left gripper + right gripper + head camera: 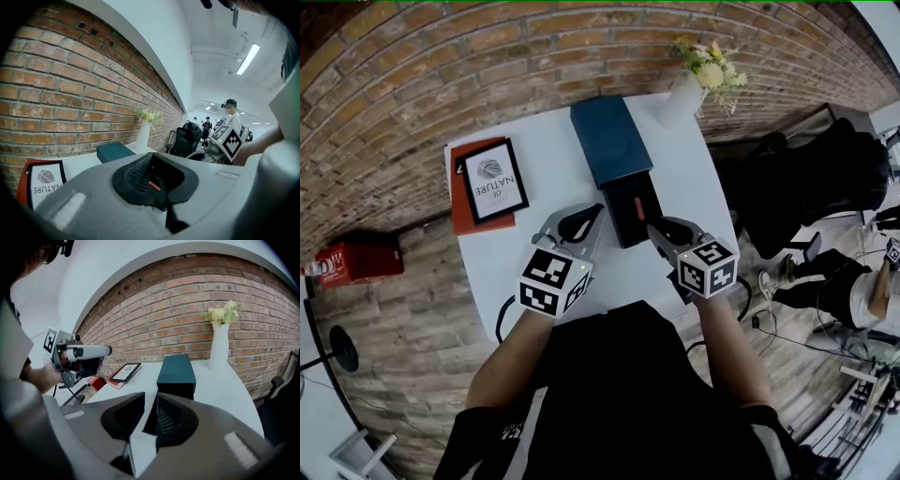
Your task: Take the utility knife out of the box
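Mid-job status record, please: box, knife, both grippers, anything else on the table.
box: teal sleeve, black tray slid partly out
knife: orange strip in tray, likely it; not yet out
left gripper: jaws together, empty, beside tray
right gripper: jaws apart, empty, at tray's near corner
also on table: framed card, vase of flowers

Counting one white table (546, 150), one dark teal box (611, 139), one white vase (678, 101) holding one bunch of flowers (710, 66), one framed picture (495, 180) lying on one red book (467, 225), and two grippers: one left gripper (598, 214) and one right gripper (656, 230).
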Motion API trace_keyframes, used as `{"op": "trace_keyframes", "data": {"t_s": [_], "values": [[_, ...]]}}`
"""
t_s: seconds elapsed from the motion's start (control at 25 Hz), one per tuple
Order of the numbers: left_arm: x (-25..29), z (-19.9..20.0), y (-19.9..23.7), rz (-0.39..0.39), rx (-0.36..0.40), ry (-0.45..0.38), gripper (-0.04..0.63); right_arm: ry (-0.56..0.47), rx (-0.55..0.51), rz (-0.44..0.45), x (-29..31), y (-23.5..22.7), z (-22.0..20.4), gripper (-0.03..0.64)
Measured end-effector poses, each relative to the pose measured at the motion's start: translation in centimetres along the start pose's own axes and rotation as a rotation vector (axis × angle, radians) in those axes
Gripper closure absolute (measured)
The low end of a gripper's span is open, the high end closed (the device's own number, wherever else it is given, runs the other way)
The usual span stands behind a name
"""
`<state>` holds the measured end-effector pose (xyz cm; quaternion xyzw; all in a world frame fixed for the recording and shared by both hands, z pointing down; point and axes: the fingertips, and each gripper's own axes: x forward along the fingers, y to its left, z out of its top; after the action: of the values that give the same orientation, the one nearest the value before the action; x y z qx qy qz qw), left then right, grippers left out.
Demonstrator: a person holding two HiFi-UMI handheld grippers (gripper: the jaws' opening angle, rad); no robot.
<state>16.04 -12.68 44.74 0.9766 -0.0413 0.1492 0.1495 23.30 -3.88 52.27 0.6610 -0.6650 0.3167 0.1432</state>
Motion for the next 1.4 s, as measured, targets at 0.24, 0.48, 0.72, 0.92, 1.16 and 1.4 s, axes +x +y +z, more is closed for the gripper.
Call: {"op": "trace_keyframes", "data": {"t_s": [0.24, 0.48, 0.72, 0.92, 1.16, 1.4], "values": [[1.4, -1.1, 0.7, 0.030, -0.031, 0.030, 0.589, 0.143, -0.019, -0.002, 3.3, -2.7, -2.8, 0.512], [1.5, -1.8, 1.8, 0.058, -0.048, 0.044, 0.589, 0.251, -0.036, -0.008, 6.4, -4.6, -4.6, 0.495], [0.4, -1.7, 3.2, 0.094, -0.068, 0.031, 0.589, 0.348, -0.086, -0.024, 8.2, -5.5, -6.2, 0.483], [-0.6, -2.1, 4.0, 0.119, -0.087, 0.026, 0.589, 0.411, -0.115, -0.041, 9.6, -6.2, -6.9, 0.485], [-1.6, -2.1, 4.3, 0.138, -0.096, 0.019, 0.589, 0.499, -0.149, -0.085, 10.6, -7.1, -7.9, 0.486], [-2.4, -2.1, 4.7, 0.159, -0.095, 0.012, 0.589, 0.591, -0.196, -0.141, 11.1, -8.0, -9.0, 0.512]]}}
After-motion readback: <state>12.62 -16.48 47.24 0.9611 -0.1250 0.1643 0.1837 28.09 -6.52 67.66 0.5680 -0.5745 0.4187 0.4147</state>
